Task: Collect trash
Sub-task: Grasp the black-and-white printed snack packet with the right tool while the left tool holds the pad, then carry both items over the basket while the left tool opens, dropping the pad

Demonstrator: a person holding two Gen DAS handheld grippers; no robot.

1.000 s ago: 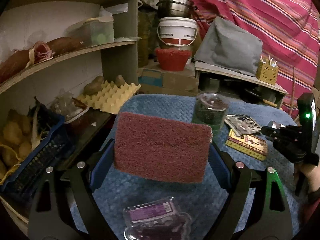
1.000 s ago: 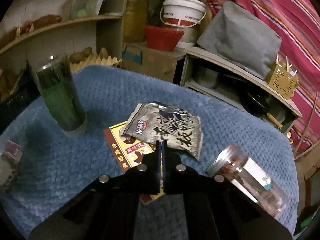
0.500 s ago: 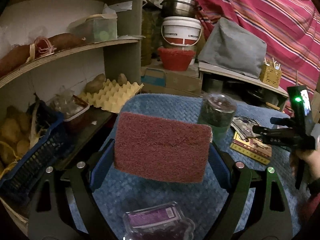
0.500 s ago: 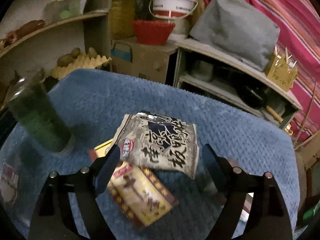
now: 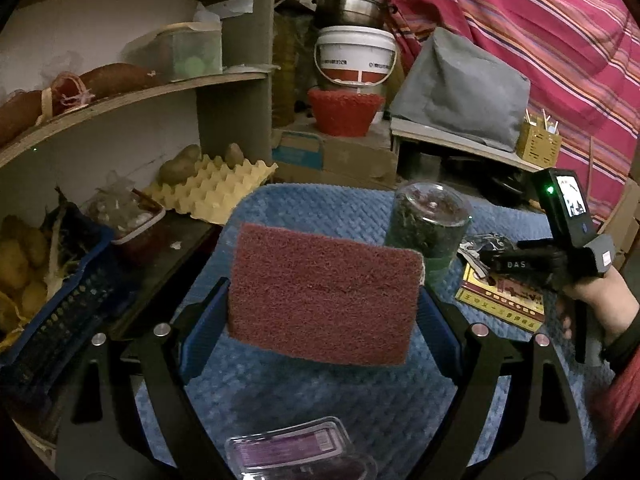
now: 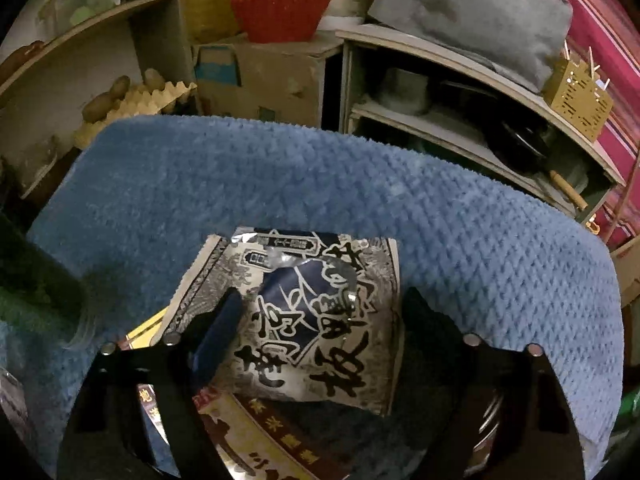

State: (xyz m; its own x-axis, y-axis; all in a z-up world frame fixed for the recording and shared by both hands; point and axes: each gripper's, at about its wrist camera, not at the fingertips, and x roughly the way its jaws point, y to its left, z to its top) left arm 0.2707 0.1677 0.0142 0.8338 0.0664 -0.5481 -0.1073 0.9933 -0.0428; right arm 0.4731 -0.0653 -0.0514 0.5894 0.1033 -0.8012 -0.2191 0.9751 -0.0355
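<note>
Left gripper [image 5: 322, 316] clamps a maroon scouring pad [image 5: 324, 294] by its short ends, flat face to camera, long axis across the jaws, above the blue mat [image 5: 320, 208]. Right gripper [image 6: 318, 322] jaws are closing, straddling a crinkled grey-black snack wrapper [image 6: 304, 312]; contact unclear. Wrapper lies flat mid-mat, long axis running away from camera, overlapping a yellow-red packet [image 6: 256, 436]. Green jar [image 6: 36, 300] just left; bare mat beyond and right.

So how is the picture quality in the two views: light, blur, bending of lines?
Left wrist view: dim warm light, mostly sharp; the shelf edge bows from fisheye, and the corners go black. Right wrist view: darker, with motion blur on the cloth and the green jar; small glare on the silver packet, whose print stays readable.
</note>
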